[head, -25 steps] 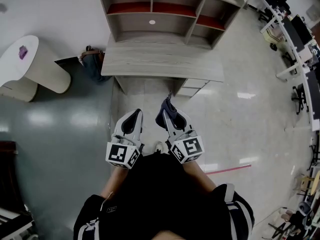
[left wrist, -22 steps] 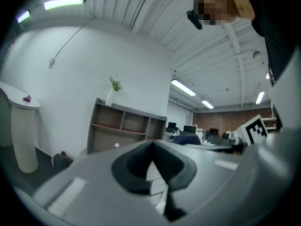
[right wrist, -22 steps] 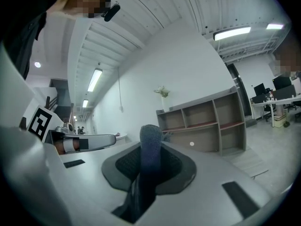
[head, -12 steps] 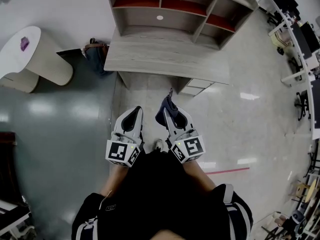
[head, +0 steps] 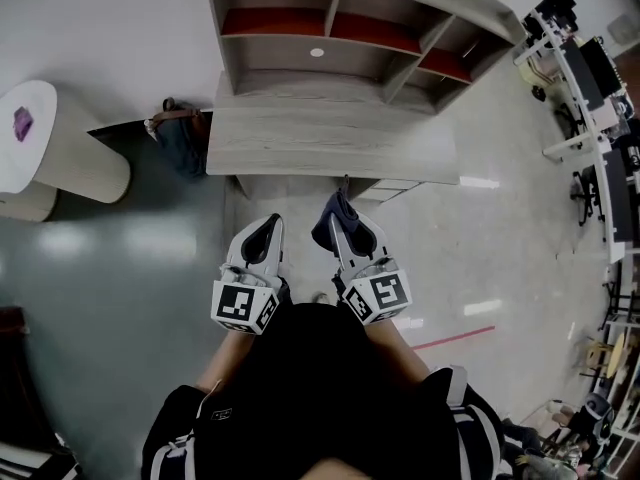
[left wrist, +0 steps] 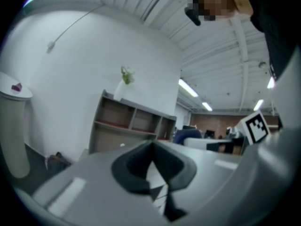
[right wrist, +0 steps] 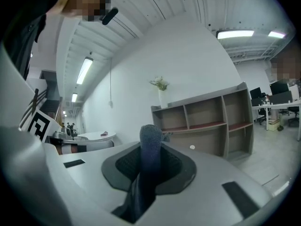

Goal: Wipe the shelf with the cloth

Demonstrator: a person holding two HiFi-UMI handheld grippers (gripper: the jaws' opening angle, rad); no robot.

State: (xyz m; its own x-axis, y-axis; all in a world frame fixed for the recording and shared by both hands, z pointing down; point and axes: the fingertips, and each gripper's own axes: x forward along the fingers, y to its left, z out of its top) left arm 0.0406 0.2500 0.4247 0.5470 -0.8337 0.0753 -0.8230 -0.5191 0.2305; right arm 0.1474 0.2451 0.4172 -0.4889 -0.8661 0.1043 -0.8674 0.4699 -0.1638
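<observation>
A: Items at left?
B: White round table (head: pixel 45 153), purple item (head: pixel 22 123) on top. Dark bag (head: pixel 183 143) on floor nearby.
A: At right?
B: Office desks (head: pixel 590 108); red floor line (head: pixel 455 336).

**Desk:** What's in front of you?

**Me:** I see a grey wood shelf (head: pixel 340 28) against the wall, with a desk top (head: pixel 330 143) of the same wood jutting out at its foot. Red boards (head: pixel 262 20) line the upper compartments. A small white disc (head: pixel 317 52) lies in the middle compartment below them. A vase (right wrist: pixel 161 97) stands on the shelf's top.

**Desk:** And underfoot?

**Me:** A glossy floor (head: pixel 480 248). A dark bag (head: pixel 178 133) sits on it just left of the desk top, and a red strip (head: pixel 453 337) lies off to my right.
</observation>
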